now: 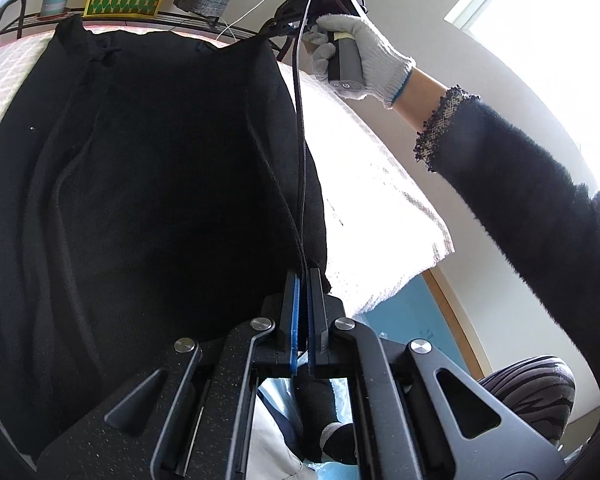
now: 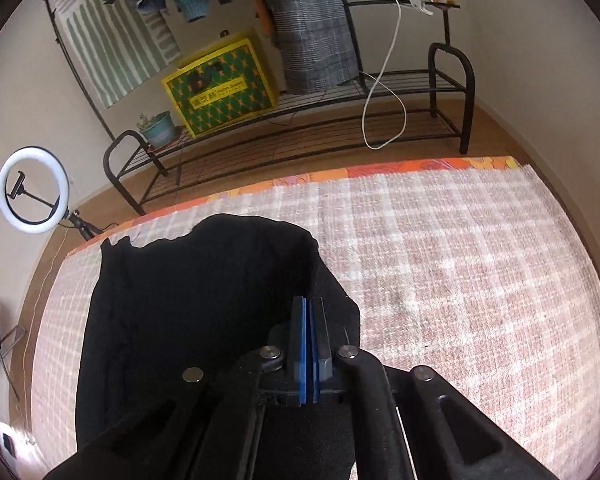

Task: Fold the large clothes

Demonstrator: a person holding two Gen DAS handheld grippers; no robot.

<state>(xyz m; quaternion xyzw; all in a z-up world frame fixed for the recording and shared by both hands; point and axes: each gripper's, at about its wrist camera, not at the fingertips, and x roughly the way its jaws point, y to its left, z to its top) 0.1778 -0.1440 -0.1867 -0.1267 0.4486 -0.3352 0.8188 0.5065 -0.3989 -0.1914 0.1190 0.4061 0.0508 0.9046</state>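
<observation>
Gripping: my left tool and right tool both clamp the black garment.
Long axis: runs from me toward the bed's far edge.

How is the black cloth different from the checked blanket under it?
The black garment is plain and dark; the checked blanket is pale pink with white lines. The garment is rumpled and pinched by both grippers, left gripper and right gripper; the blanket lies flat, ungripped. Both are soft fabric.

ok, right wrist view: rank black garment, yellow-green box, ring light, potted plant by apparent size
1. black garment, though closest to the camera, so inflated
2. yellow-green box
3. ring light
4. potted plant
Box and plant sit on the same rack, so that pair is a fair comparison.
</observation>
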